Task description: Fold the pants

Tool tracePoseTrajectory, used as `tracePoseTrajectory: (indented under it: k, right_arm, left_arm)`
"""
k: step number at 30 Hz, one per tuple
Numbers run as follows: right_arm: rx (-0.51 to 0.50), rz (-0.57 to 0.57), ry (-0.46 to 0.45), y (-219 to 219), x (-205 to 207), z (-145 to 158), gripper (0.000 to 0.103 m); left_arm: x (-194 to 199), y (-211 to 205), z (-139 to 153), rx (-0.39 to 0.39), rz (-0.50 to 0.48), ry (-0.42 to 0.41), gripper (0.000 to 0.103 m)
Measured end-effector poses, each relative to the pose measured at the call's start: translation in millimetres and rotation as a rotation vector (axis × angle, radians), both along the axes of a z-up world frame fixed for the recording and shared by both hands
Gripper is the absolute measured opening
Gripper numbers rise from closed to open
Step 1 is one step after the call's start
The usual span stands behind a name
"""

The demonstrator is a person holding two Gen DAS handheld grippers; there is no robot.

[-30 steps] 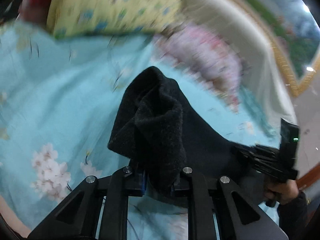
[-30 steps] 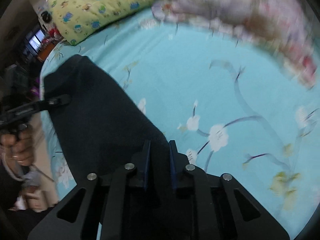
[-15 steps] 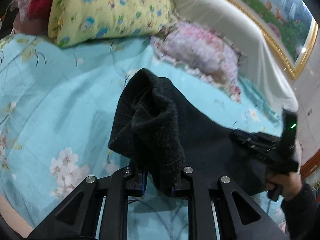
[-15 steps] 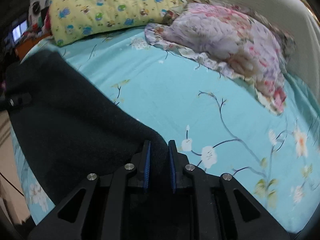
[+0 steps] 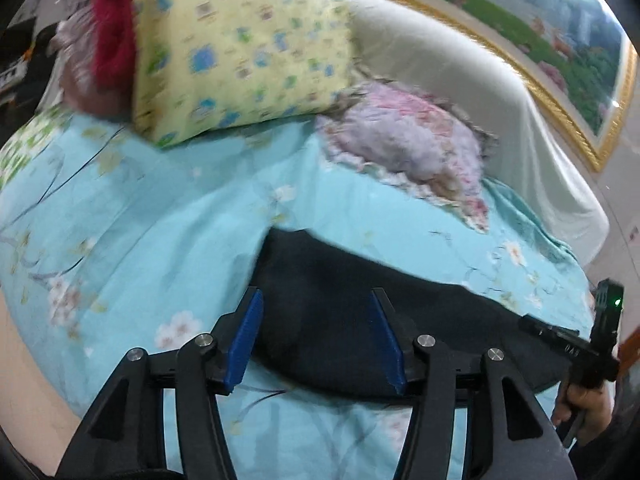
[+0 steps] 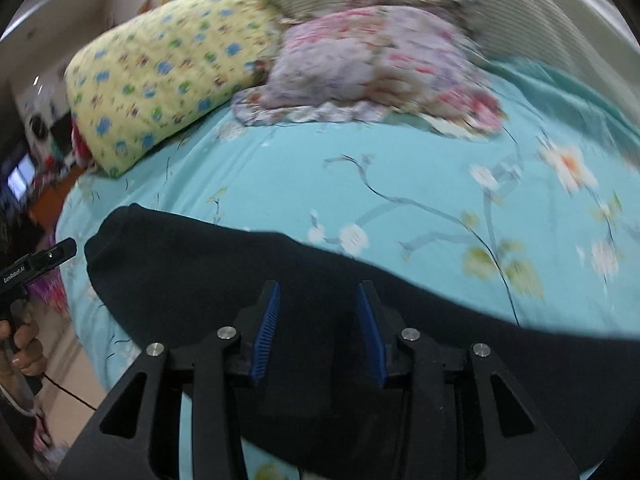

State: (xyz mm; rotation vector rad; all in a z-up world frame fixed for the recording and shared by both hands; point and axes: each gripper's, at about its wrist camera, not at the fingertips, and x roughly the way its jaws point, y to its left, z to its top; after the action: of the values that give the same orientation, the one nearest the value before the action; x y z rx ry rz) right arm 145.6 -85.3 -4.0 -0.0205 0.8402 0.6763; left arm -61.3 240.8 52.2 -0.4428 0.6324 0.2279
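Observation:
The black pants [image 5: 360,300] lie flat on the turquoise floral bedsheet [image 5: 140,220] near the bed's front edge. They also show in the right wrist view [image 6: 208,264] as a long dark band. My left gripper [image 5: 316,300] is open and empty over the pants' left end. My right gripper [image 6: 318,292] is open and empty over the pants' other end. The right gripper also shows at the right edge of the left wrist view [image 5: 576,344], and the left one at the left edge of the right wrist view [image 6: 36,260].
A yellow patterned pillow [image 5: 236,48] and a pink floral pillow [image 5: 408,140] lie at the bed's head. A cream padded headboard [image 5: 460,72] stands behind them. A red cloth [image 5: 112,36] sits by the yellow pillow. The bed's edge is close below both grippers.
Both grippers were shut on the pants and held them lifted. Now both are open, and the pants lie flat on the bed.

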Motion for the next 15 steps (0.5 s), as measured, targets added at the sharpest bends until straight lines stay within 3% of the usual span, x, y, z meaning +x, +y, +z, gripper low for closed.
tracePoseTrajectory:
  k: [15]
  right_arm:
    - [0.141, -0.288, 0.072, -142.4, -46.0, -2.4, 0.048]
  left_arm:
    - [80.0, -135.1, 4.3, 0.011, -0.343, 0.047, 0.063]
